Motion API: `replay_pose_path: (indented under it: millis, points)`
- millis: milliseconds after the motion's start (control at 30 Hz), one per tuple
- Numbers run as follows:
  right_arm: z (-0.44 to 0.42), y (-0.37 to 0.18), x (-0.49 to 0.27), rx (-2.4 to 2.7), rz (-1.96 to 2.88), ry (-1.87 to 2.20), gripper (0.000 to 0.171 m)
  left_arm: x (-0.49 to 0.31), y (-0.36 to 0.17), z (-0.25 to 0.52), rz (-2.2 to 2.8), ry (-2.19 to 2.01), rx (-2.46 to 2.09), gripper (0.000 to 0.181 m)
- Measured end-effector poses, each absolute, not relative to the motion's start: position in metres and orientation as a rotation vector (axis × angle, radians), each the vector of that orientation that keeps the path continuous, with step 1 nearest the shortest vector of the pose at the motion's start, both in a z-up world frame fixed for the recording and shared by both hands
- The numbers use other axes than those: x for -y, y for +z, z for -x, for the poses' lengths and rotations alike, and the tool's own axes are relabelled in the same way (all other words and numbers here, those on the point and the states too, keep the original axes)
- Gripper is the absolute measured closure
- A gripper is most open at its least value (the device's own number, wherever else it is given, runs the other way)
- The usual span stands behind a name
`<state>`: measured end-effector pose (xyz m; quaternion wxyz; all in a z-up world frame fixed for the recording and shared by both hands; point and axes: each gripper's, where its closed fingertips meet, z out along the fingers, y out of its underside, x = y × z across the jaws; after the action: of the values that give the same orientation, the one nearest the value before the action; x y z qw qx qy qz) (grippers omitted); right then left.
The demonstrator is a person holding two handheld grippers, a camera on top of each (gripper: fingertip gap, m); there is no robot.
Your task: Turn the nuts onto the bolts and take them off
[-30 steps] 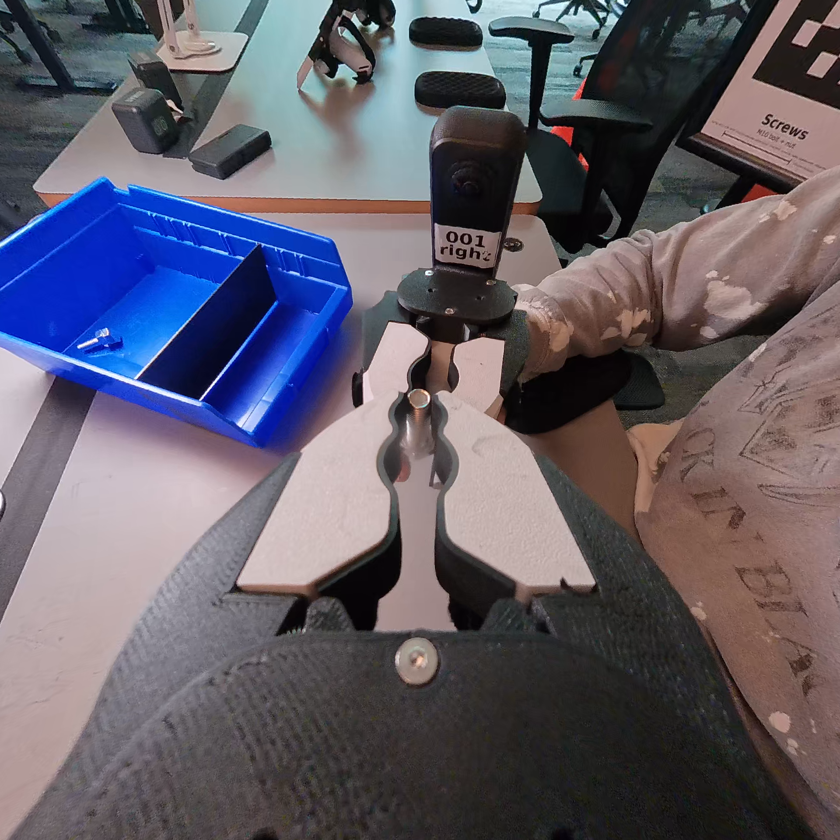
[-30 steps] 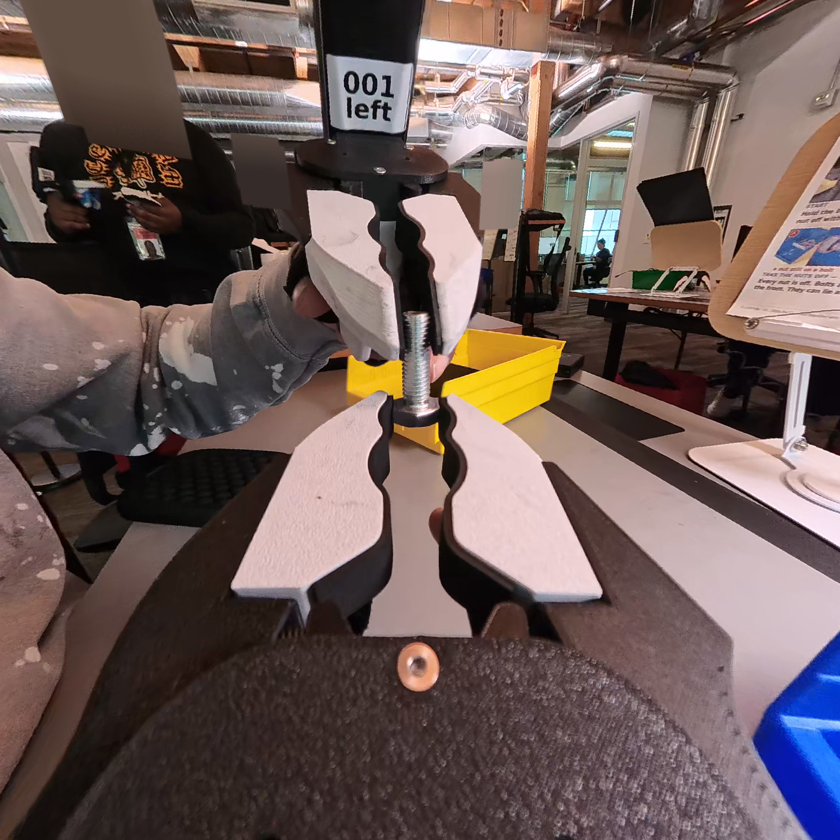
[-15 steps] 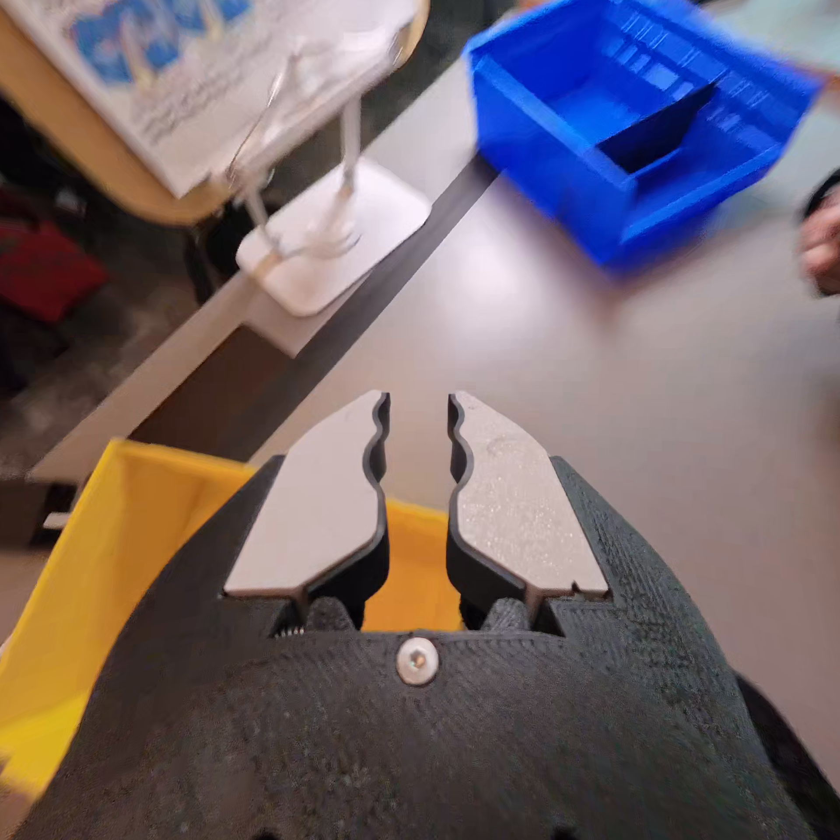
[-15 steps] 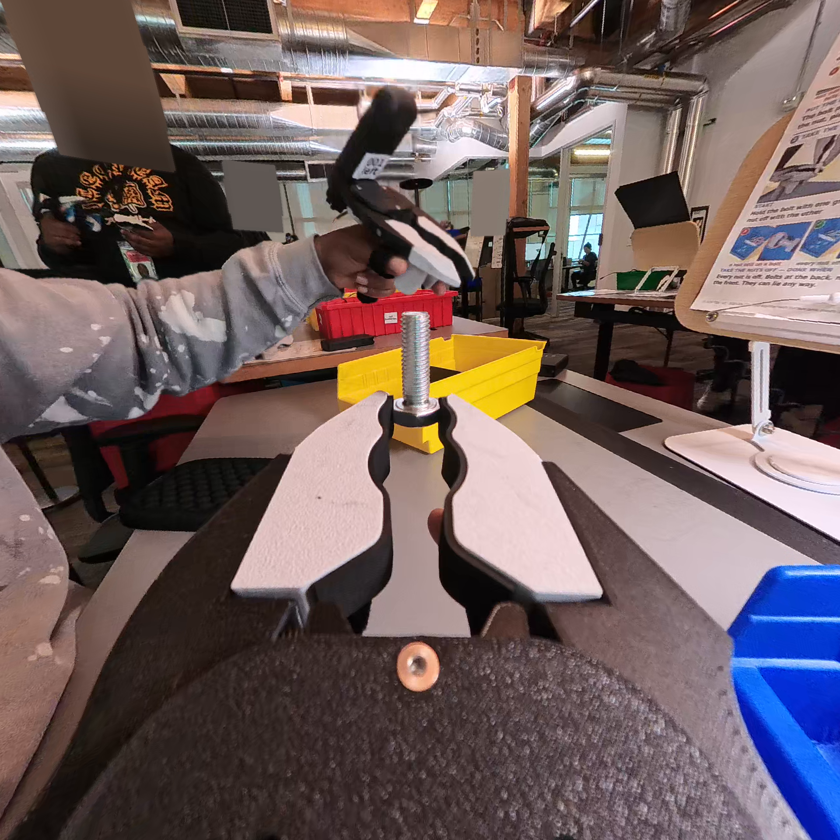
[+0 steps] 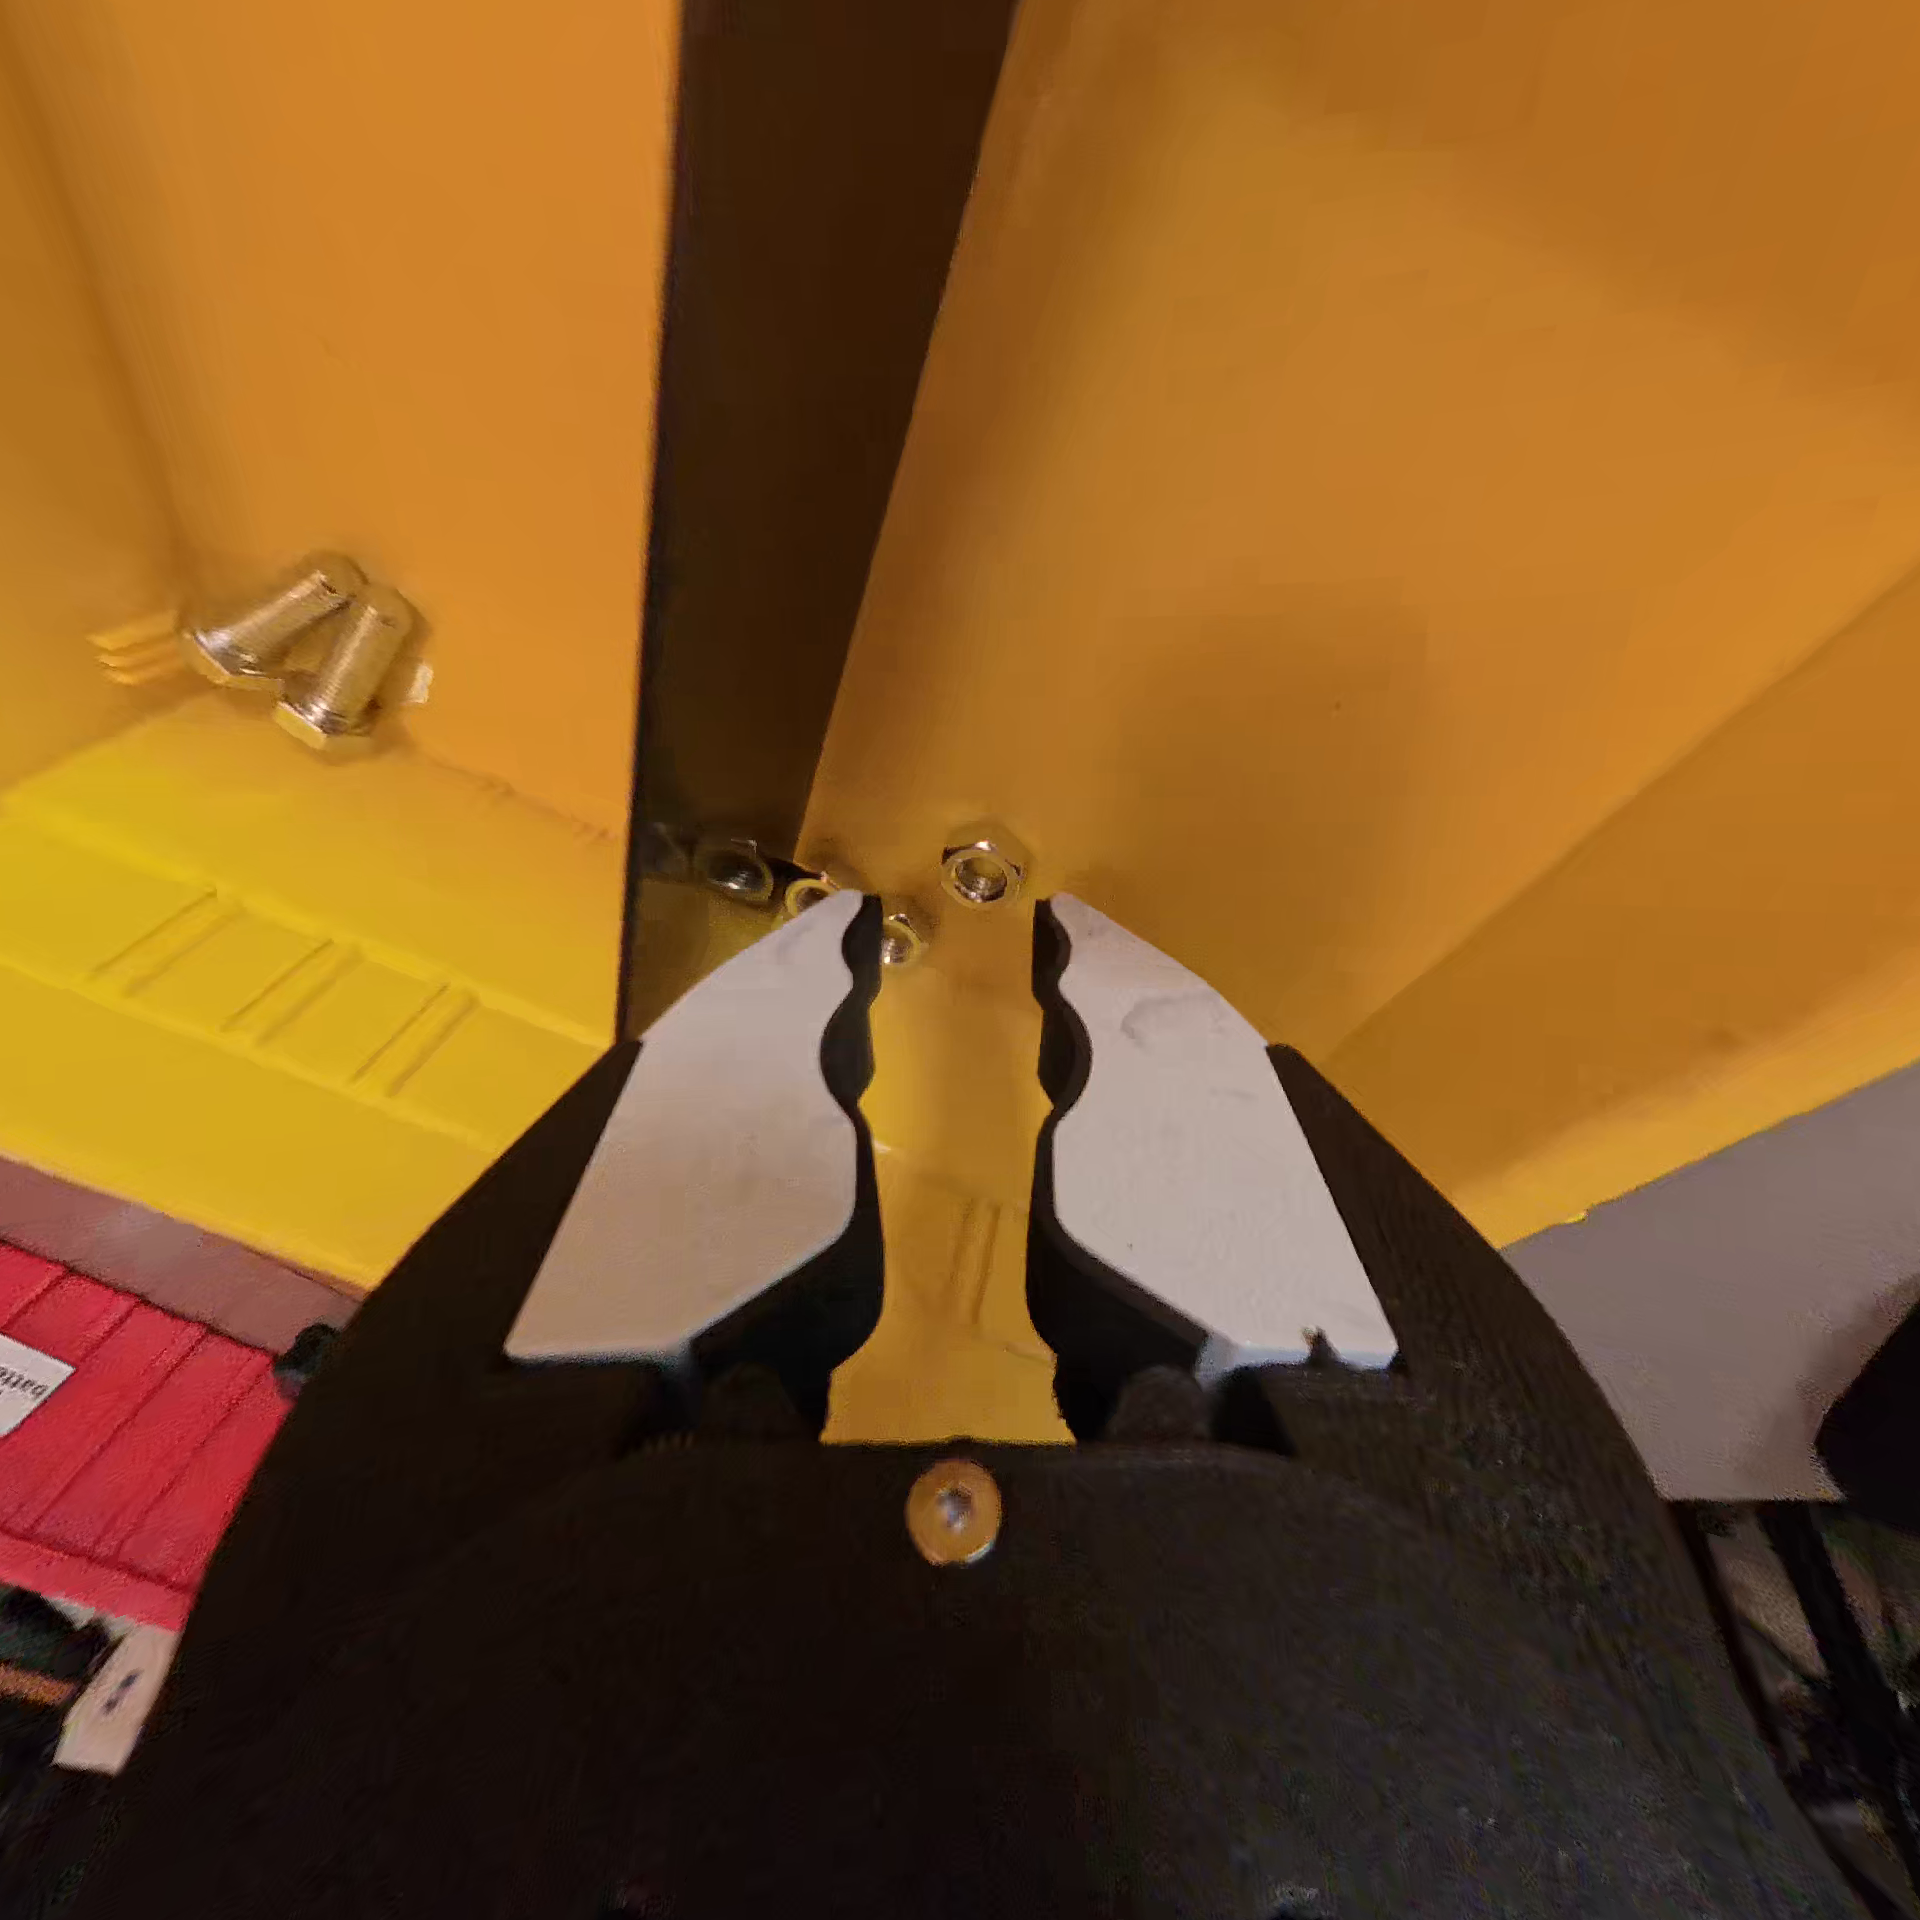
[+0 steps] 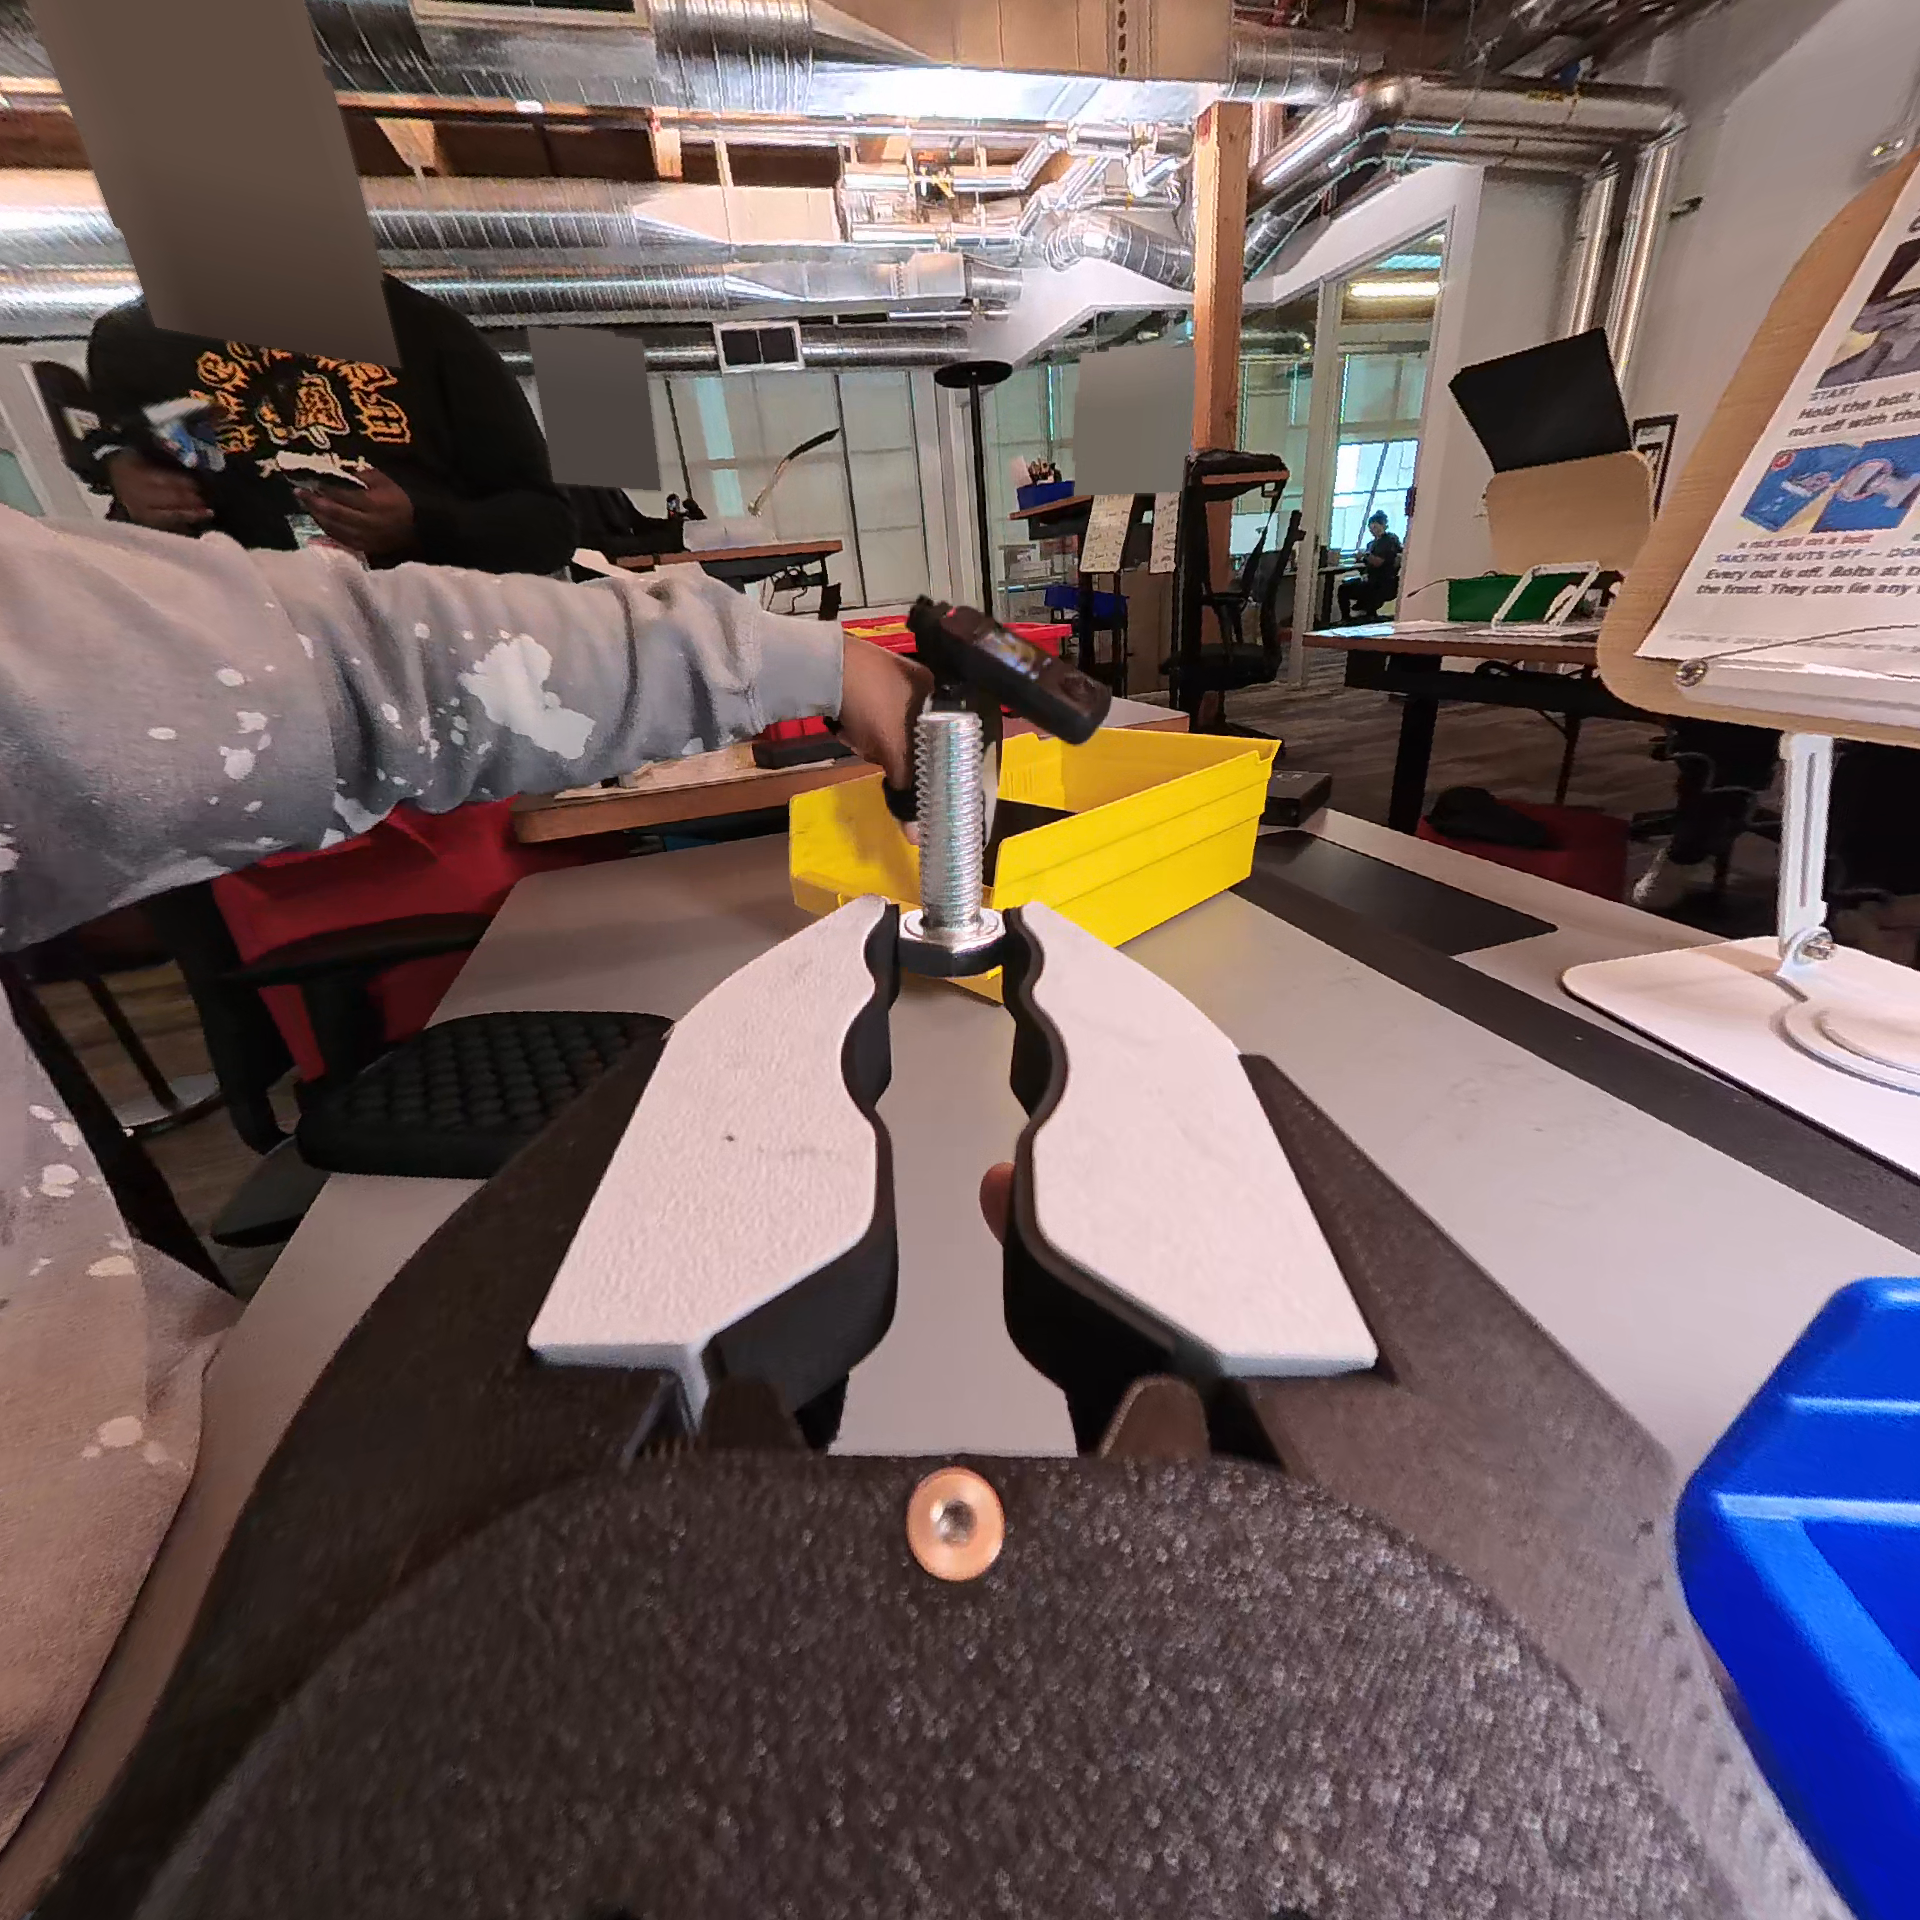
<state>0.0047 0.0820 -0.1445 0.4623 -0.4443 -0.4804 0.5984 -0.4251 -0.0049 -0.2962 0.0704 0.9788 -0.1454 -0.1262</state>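
In the left wrist view my left gripper (image 5: 951,906) is open and empty, low inside the yellow bin (image 5: 1351,520). Its fingertips sit just short of several small nuts: one hex nut (image 5: 982,873) lies just beyond the gap, another (image 5: 899,940) by the left fingertip. Two bolts (image 5: 312,649) lie in the other compartment, beyond the black divider (image 5: 769,520). In the right wrist view my right gripper (image 6: 951,925) is shut on the head of a silver bolt (image 6: 949,821), which stands upright with a bare thread. The left gripper's handle (image 6: 997,686) shows over the yellow bin (image 6: 1122,831).
A blue bin (image 6: 1808,1558) is at my near right. A white sign stand (image 6: 1808,935) stands at the right of the grey table (image 6: 1403,1091). A red bin (image 5: 114,1403) lies beside the yellow one. A person in black (image 6: 312,416) stands behind. Spacing between my two grippers at the tips: around 45 cm.
My left gripper let go of the bolt's thread, swung away to the yellow bin and dropped inside it over the nuts. My right gripper kept the bolt upright.
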Motion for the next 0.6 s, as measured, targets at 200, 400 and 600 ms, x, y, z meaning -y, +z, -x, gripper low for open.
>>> replay_pose_path:
  millis: [200, 400, 600]
  points:
    - [-0.008, -0.145, -0.085, 1.17, 1.092, 1.489, 0.153, 0.014, -0.312, 0.427, -2.807, -0.377, 0.521, 0.153]
    - [-0.01, -0.143, -0.085, 1.167, 1.083, 1.488, 0.153, 0.01, -0.32, 0.425, -2.794, -0.378, 0.538, 0.163]
    - [-0.011, -0.142, -0.085, 1.166, 1.082, 1.492, 0.153, -0.03, -0.32, 0.373, -3.019, -0.208, 0.666, 0.163]
